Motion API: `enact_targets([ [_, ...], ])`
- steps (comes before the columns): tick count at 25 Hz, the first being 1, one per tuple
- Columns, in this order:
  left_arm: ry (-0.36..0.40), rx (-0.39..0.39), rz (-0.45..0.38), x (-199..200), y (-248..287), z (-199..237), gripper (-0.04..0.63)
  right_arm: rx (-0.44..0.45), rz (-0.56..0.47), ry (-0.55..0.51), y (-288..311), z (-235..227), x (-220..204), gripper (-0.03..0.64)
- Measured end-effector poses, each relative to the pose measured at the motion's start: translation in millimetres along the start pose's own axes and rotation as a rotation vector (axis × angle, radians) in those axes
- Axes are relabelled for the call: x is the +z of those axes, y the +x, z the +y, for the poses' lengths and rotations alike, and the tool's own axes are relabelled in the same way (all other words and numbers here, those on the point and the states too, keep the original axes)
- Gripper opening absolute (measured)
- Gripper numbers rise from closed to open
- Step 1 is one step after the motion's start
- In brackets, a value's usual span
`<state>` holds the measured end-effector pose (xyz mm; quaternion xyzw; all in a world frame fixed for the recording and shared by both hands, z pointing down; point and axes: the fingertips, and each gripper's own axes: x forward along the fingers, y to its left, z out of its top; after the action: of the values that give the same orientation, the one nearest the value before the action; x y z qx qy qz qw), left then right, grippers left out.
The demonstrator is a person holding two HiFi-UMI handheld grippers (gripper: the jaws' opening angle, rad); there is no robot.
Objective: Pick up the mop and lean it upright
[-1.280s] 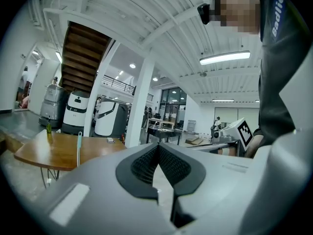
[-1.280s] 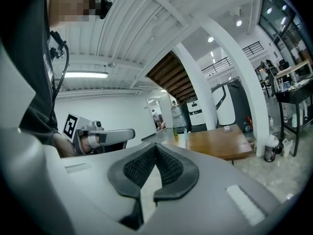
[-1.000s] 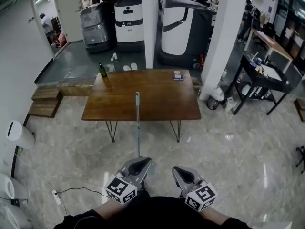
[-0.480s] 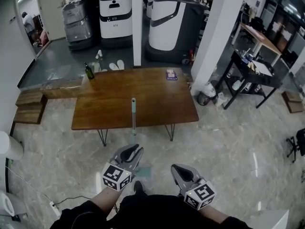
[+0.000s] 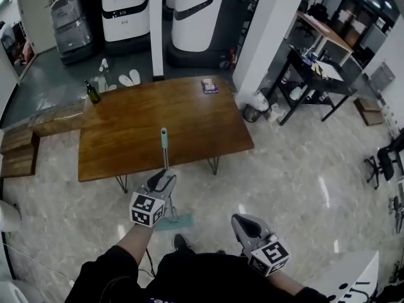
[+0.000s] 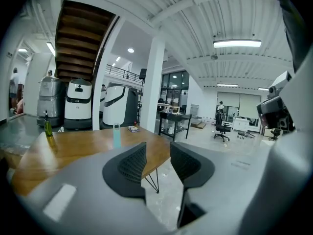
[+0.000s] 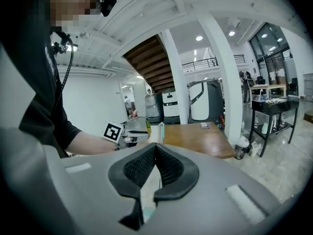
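The mop leans upright against the near edge of the wooden table (image 5: 126, 131). Its teal-tipped handle (image 5: 164, 139) rises above the tabletop and its flat teal head (image 5: 175, 221) rests on the floor. My left gripper (image 5: 165, 180) is at the shaft just below the table edge. Its jaws have just been opening and stand open with nothing between them (image 6: 157, 148); the handle tip (image 6: 116, 135) shows just left of them. My right gripper (image 5: 243, 223) hangs low near my body, shut and empty (image 7: 155, 148), with the mop handle (image 7: 161, 130) ahead of it.
A green bottle (image 5: 93, 92) and a small book (image 5: 209, 86) sit on the table's far side. White pillars (image 5: 268, 30) and large cleaning machines (image 5: 123, 8) stand behind it. A black cart (image 5: 315, 74) is at the right, wooden steps (image 5: 19, 150) at the left.
My left gripper has reached forward along the mop shaft toward the table edge. The right gripper stays low by my body. The mop keeps leaning on the table.
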<state>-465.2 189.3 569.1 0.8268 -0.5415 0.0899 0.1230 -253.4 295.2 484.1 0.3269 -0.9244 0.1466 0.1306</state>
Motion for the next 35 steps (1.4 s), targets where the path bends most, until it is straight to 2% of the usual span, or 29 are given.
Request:
enact_targets([
  [5,0.004,0.001,0.080,-30.7,37.4,36.2,0.193,-0.045,0.021,-0.001,3.3,-1.2,-3.2,0.006],
  [17,-0.039,0.091,0.265,-111.9,113.5,111.1,0.235,-0.218,0.076,0.047,-22.8,-24.0,-19.7,0.006],
  [27,-0.053,0.055,0.294,-132.0,159.6,119.8,0.238,-0.302,0.129,0.082,-36.5,-30.8,-38.2,0.006],
  [30,-0.048,0.052,0.307,-135.0,168.6,120.0,0.209,-0.317,0.143,0.094,-38.7,-33.7,-42.7,0.006],
  [33,-0.028,0.058,0.318,-135.3,170.8,118.6,0.065,-0.323,0.150,0.107,-39.6,-33.9,-41.8,0.005],
  [35,-0.019,0.056,0.315,-135.5,169.4,117.6,0.058,-0.320,0.145,0.105,-39.1,-33.2,-41.8,0.006],
])
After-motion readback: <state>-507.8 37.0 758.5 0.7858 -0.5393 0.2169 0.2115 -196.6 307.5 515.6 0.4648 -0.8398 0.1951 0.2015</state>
